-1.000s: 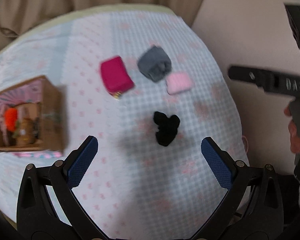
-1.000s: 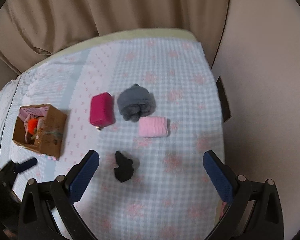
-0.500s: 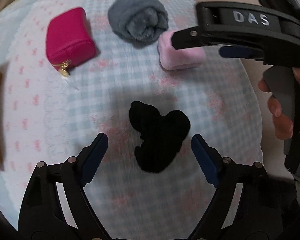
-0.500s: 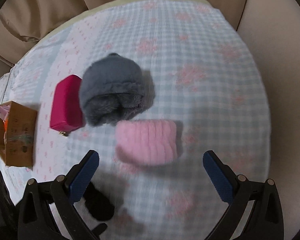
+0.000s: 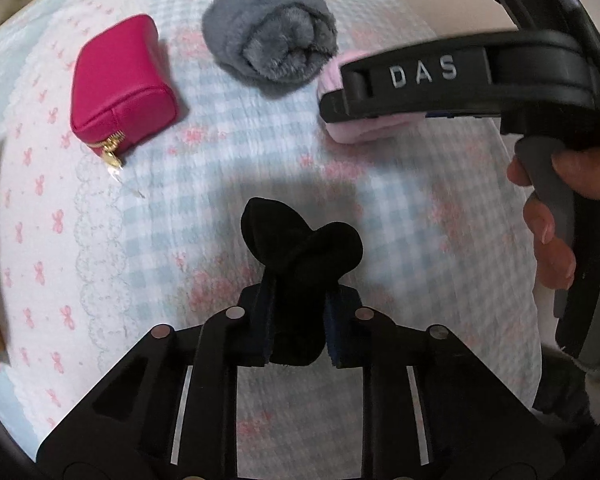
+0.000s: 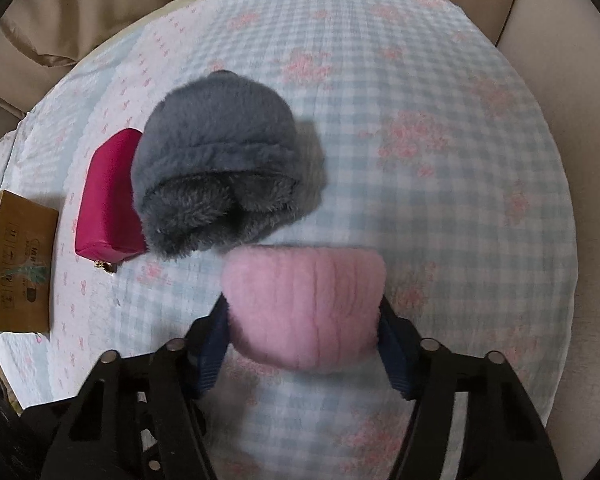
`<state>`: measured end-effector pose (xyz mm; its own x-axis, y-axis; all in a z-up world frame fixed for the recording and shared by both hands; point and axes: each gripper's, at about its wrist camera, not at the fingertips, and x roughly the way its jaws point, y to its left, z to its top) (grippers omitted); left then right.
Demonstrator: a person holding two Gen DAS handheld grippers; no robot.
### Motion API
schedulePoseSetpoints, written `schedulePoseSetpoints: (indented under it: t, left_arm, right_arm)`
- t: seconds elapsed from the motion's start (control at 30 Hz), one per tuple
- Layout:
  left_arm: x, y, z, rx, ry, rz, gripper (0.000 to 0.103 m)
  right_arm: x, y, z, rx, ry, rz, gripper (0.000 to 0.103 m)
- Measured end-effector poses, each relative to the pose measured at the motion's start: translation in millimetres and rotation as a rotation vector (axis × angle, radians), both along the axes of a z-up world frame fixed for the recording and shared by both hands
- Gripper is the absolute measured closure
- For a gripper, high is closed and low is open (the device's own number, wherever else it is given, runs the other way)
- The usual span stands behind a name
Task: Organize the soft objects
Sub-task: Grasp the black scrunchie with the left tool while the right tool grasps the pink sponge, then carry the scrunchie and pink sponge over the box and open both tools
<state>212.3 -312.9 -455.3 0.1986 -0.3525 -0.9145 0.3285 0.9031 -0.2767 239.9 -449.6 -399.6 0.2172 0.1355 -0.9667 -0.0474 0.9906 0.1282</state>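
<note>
A black soft cloth bundle [image 5: 300,244] lies on the checked bedspread [image 5: 220,152], and my left gripper [image 5: 300,320] is shut on its near end. In the right wrist view a pink knitted roll [image 6: 304,292] sits between the blue pads [image 6: 214,344] of my right gripper [image 6: 304,340]. Its jaws are closing and both pads press the roll's sides. The left wrist view shows the right gripper's arm [image 5: 440,76] lying over the same pink roll [image 5: 364,130]. A grey fluffy roll [image 6: 216,160] lies just behind the pink one.
A magenta zip pouch [image 5: 120,84] lies left of the grey roll [image 5: 268,40]. A cardboard box [image 6: 20,264] stands at the bed's left edge. Beige curtains [image 6: 80,8] hang behind the bed. A person's fingers [image 5: 552,232] hold the right gripper's handle.
Both grippers dropped to the bed. The left one closed from wide open onto the black bundle. The right one narrowed from wide open until its pads met the pink roll.
</note>
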Motion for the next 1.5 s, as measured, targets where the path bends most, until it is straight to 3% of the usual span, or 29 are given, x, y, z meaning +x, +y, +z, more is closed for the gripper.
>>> schedulePoseSetpoints:
  t: [0.2,0.47,1.0,1.3,1.5]
  left_arm:
    - [6.3,12.3,14.4,-0.017,-0.021,0.02,0.087]
    - [4.1,28.5,51.9,-0.04,-0.069,0.043,0.087]
    - [-29.5,79.9,201.8,-0.092,-0.234,0.127,0.087]
    - [-51.1,151.0,284.4,-0.093,-0.307,0.214,0.087]
    - [-56.8,213.5,313.6,-0.096,-0.337,0.278,0.087]
  right_arm:
    - [-5.9,2.6,12.7,-0.001,-0.025,-0.008,0.064]
    - [-16.6,6.8,51.4,0.001,-0.082,-0.034,0.065]
    - [-73.1,53.9,200.9,0.008,-0.238,-0.025,0.065]
    - [-98.2,120.8,271.5,0.037,-0.304,0.048,0.065]
    - [-104.9,176.5,293.3,0.067,-0.323,0.081,0.065]
